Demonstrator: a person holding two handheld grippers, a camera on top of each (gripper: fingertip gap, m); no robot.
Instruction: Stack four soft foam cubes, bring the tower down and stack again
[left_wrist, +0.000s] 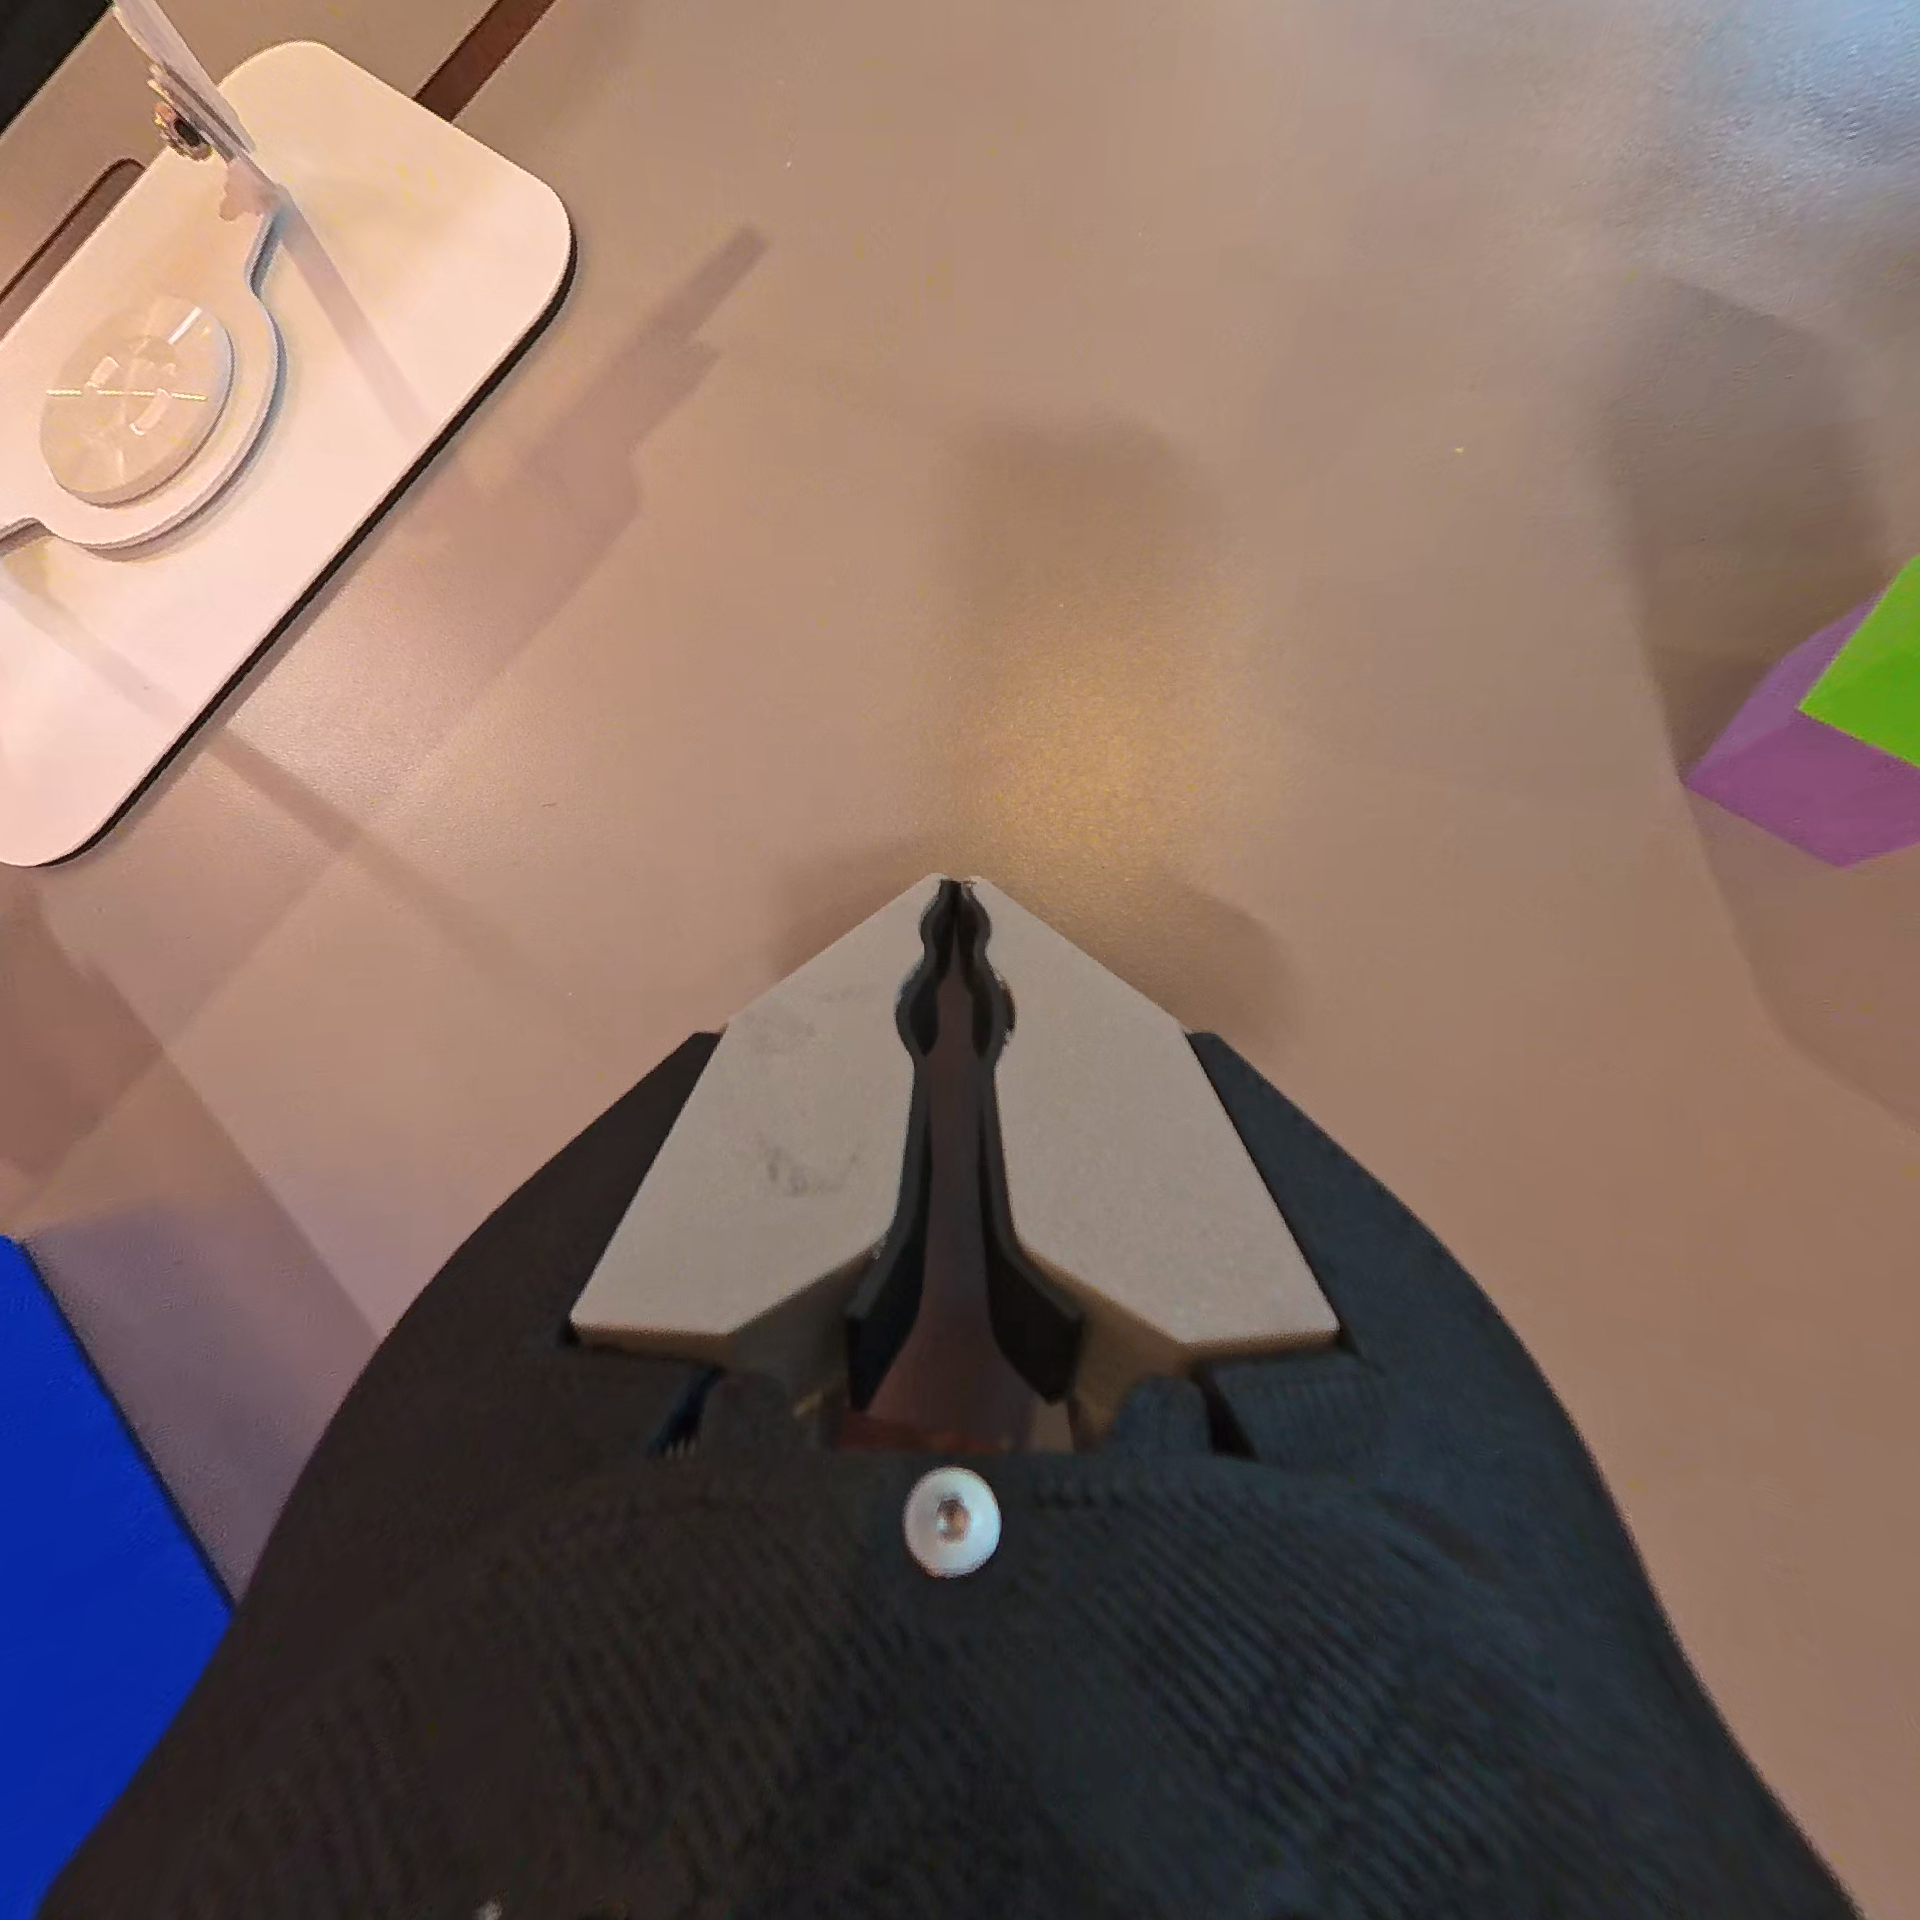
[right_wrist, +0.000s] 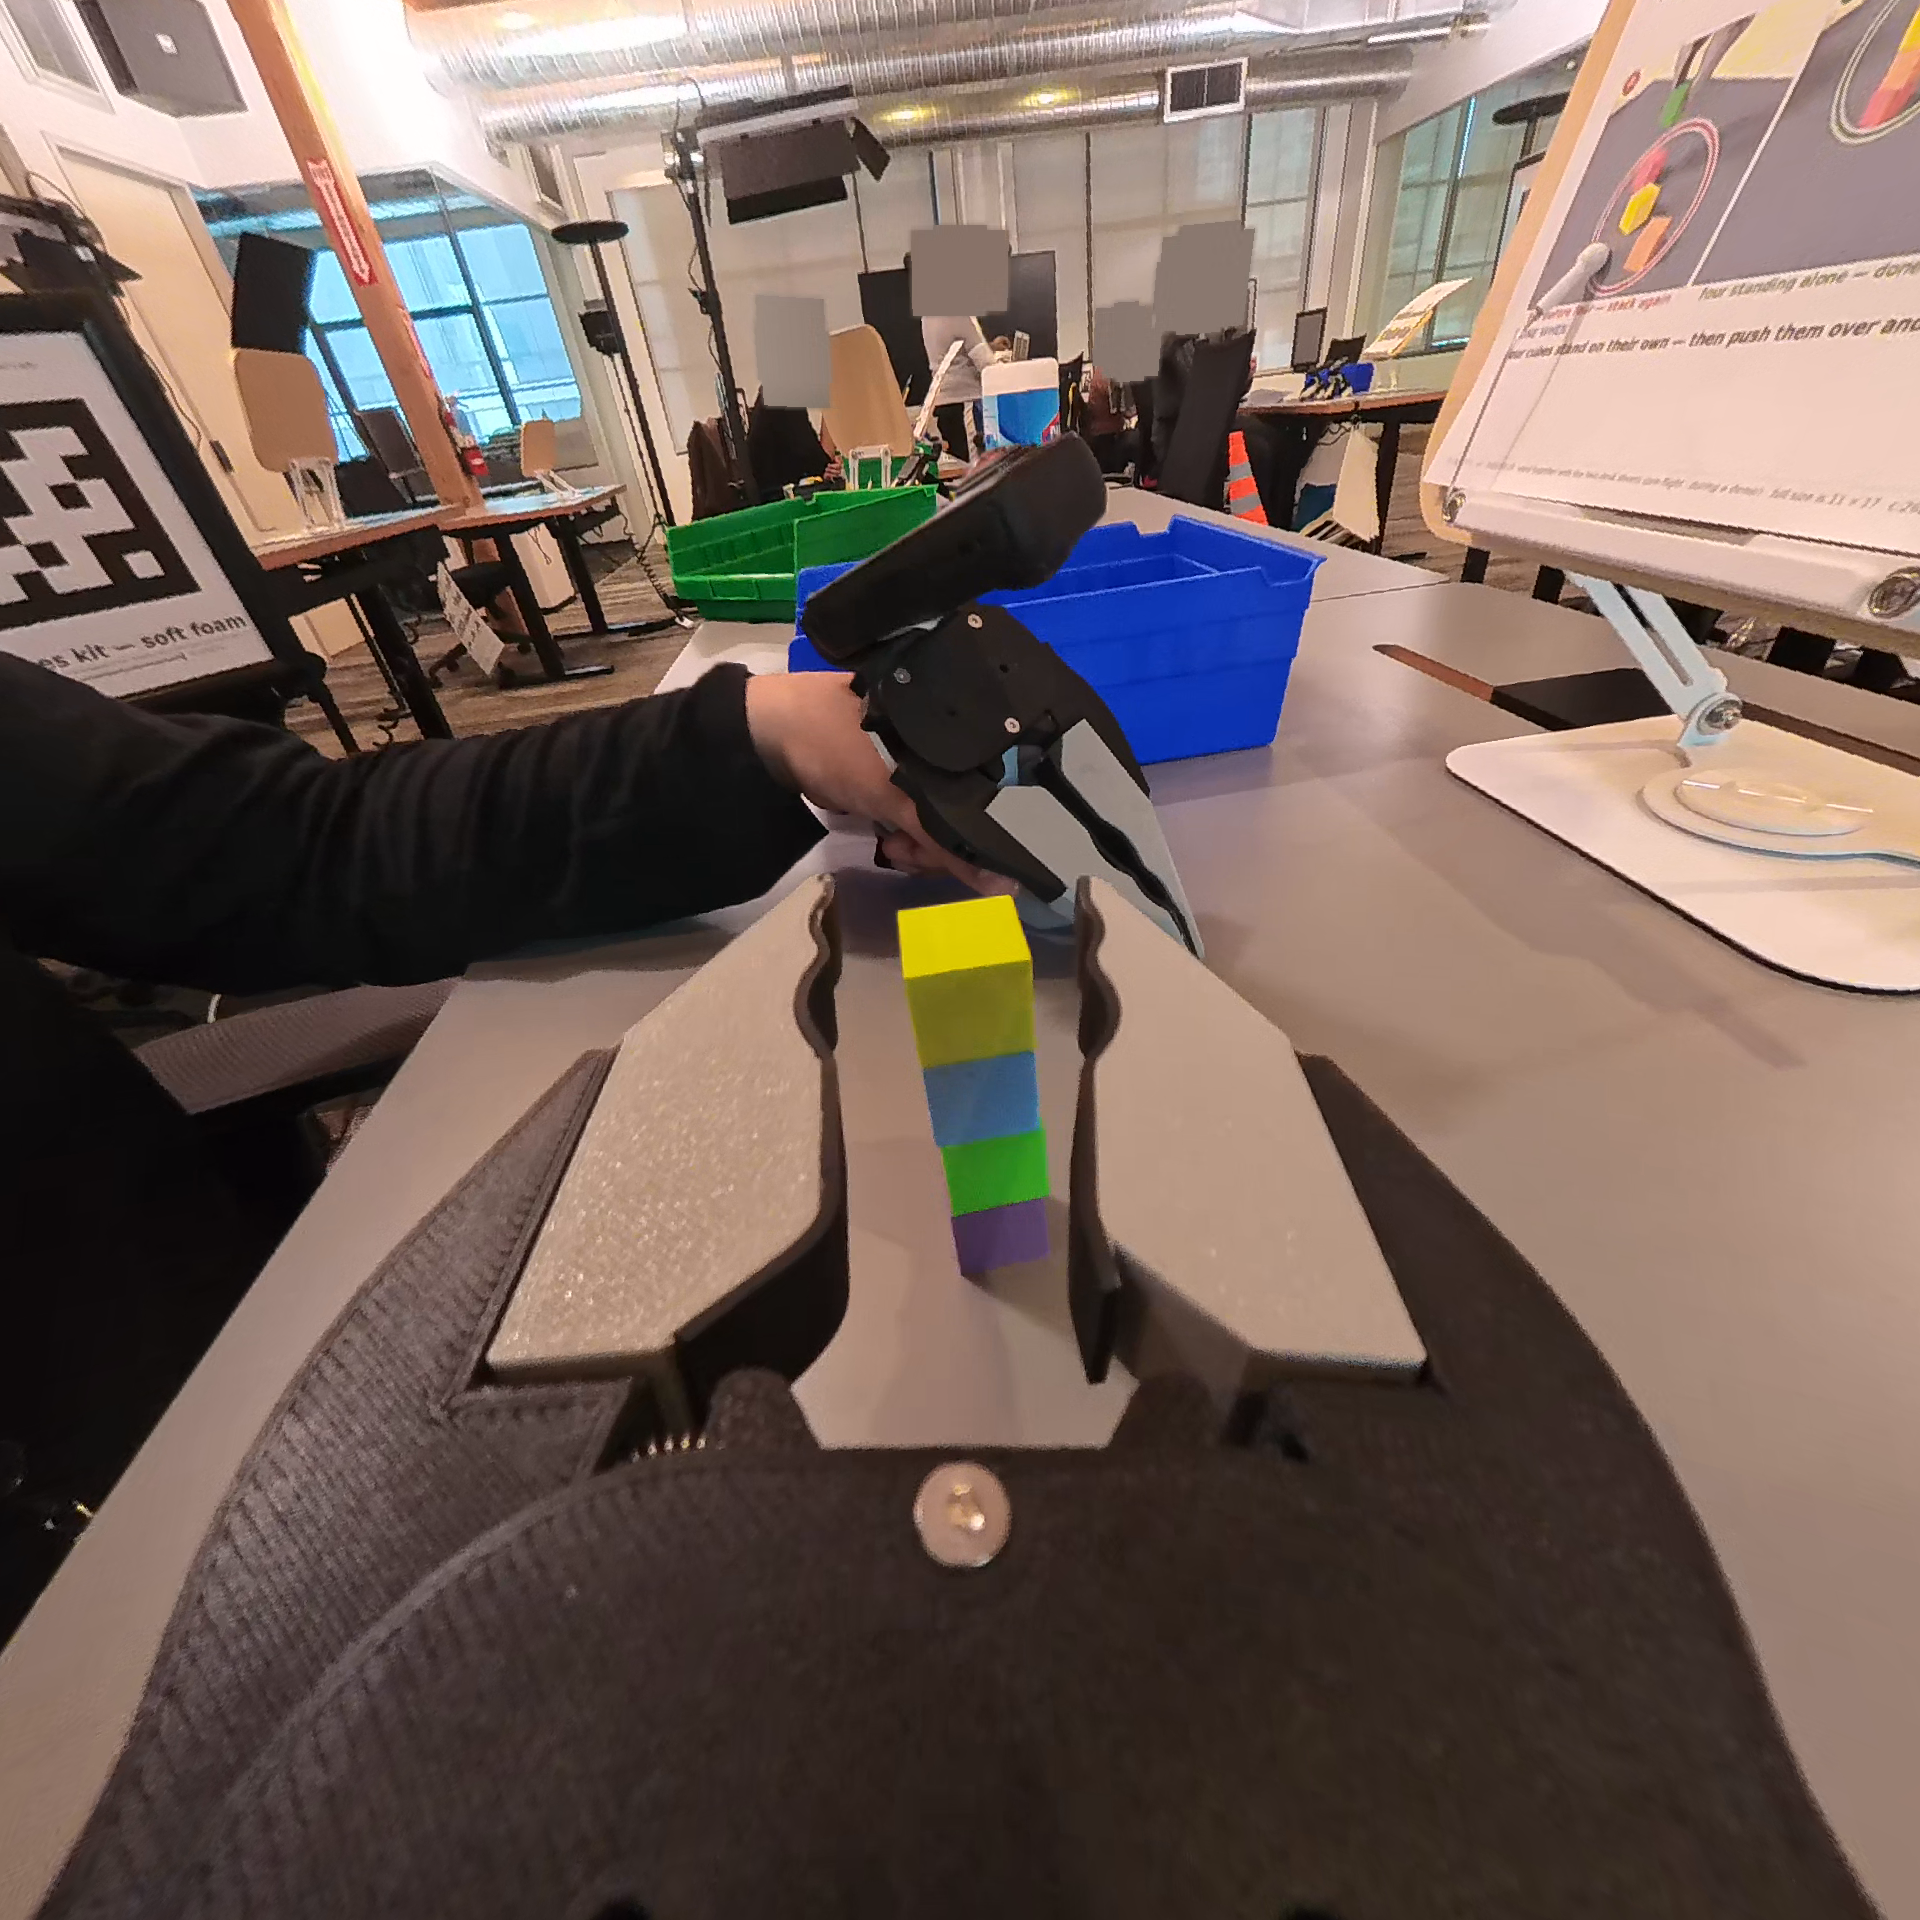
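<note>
A tower of four foam cubes stands on the grey table in the right wrist view: purple (right_wrist: 1002, 1236) at the bottom, then green (right_wrist: 995, 1170), blue (right_wrist: 983, 1097) and yellow (right_wrist: 966, 977) on top. My right gripper (right_wrist: 956, 904) is open and empty, its fingers on either side of the tower and apart from it. My left gripper (left_wrist: 958, 885) is shut and empty, pointing down at the bare table; it also shows in the right wrist view (right_wrist: 1132, 904) just behind the tower. In the left wrist view only the purple cube (left_wrist: 1808, 790) and the green cube (left_wrist: 1870, 665) show at the right edge.
A white stand base (left_wrist: 260, 436) lies at the left gripper's far left, also seen at right (right_wrist: 1704, 831) holding an instruction board (right_wrist: 1704, 260). A blue bin (right_wrist: 1184, 634) and a green bin (right_wrist: 769, 551) stand behind. A person's black sleeve (right_wrist: 364, 821) reaches across the left. Some 20 cm of space lies between my two pairs of fingers.
</note>
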